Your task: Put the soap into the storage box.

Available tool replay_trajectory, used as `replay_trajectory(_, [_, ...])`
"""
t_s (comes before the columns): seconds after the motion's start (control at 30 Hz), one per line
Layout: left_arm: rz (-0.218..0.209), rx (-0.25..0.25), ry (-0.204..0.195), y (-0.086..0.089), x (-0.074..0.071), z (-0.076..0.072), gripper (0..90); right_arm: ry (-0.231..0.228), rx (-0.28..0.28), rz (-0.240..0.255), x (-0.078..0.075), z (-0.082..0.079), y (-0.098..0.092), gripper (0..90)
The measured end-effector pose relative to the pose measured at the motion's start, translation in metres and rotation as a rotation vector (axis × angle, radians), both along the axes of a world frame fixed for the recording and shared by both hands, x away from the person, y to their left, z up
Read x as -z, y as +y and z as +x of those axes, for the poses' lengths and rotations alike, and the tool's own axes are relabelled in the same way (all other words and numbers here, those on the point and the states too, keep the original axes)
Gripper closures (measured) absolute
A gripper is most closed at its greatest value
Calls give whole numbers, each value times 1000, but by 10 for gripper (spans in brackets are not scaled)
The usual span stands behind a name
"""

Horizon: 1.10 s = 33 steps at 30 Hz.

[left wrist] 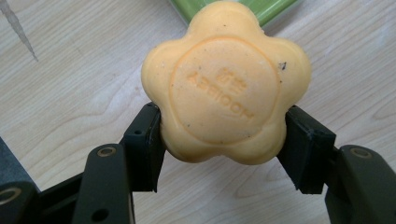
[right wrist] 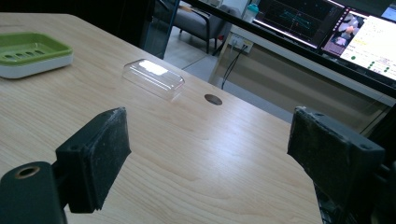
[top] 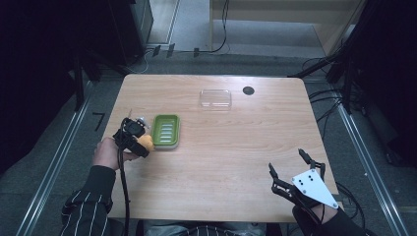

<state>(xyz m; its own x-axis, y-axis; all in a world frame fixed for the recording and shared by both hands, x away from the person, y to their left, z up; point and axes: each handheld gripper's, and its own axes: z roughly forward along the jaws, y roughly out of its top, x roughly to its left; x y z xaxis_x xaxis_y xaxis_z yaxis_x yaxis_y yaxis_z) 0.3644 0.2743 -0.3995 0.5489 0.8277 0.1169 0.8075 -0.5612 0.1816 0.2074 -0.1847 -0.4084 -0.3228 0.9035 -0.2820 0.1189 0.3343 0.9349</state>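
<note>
High view overhead, facing forward and down across the wooden table [top: 216, 157], left gripper view close above the tabletop, right gripper view low, looking across it, sharing the green soap dish [right wrist: 29, 51] and clear lid [right wrist: 154, 77] with the high view

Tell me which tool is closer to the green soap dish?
Left. The left tool, holding the orange soap, sits right beside the green soap dish. The right tool is open, far across the table near its front right corner.
</note>
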Motion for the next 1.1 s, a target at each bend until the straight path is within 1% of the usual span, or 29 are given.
replay_trajectory(0.07, [3, 1, -6, -1, -1, 2, 399, 1, 0, 1, 0, 0, 0, 134])
replay_trajectory(0.1, [-3, -2, -11, -2, -1, 2, 399, 1, -1, 1, 0, 0, 0, 134])
replay_trajectory(0.13, [-4, -1, -7, -2, -2, 3, 399, 1, 0, 1, 0, 0, 0, 134])
replay_trajectory(0.17, [-7, -1, -15, -2, -3, 4, 399, 1, 0, 1, 0, 0, 0, 134])
replay_trajectory(0.23, [-13, -1, -20, -3, -4, 6, 399, 2, -1, 1, 0, 0, 0, 134])
replay_trajectory(0.43, [-17, 8, -33, -8, -7, 10, 399, 2, -1, 1, 0, 0, 0, 134])
replay_trajectory(0.5, [-20, 15, -39, -10, -8, 14, 399, 3, -1, 1, 0, 0, 0, 134])
replay_trajectory(0.53, [-24, 11, -43, -11, -8, 15, 399, 2, -1, 2, 0, 0, 0, 134])
replay_trajectory(0.57, [-22, 17, -40, -12, -9, 17, 399, 2, 0, 1, 0, 0, 0, 134])
replay_trajectory(0.63, [-23, 15, -46, -14, -9, 20, 399, 2, -1, 1, 0, 0, 0, 134])
replay_trajectory(0.67, [-19, 21, -38, -15, -9, 21, 399, 3, -1, 2, 0, 0, 0, 134])
replay_trajectory(0.7, [-24, 23, -41, -15, -9, 23, 399, 2, 0, 2, 0, 0, 0, 134])
replay_trajectory(0.8, [-20, 23, -47, -18, -9, 26, 399, 2, -1, 2, 0, 0, 0, 134])
replay_trajectory(0.97, [-32, 21, -60, -20, -9, 32, 399, 0, -1, 3, 0, 0, 0, 134])
replay_trajectory(1.1, [-32, 21, -66, -21, -7, 36, 399, 1, -1, 3, 0, 0, 0, 134])
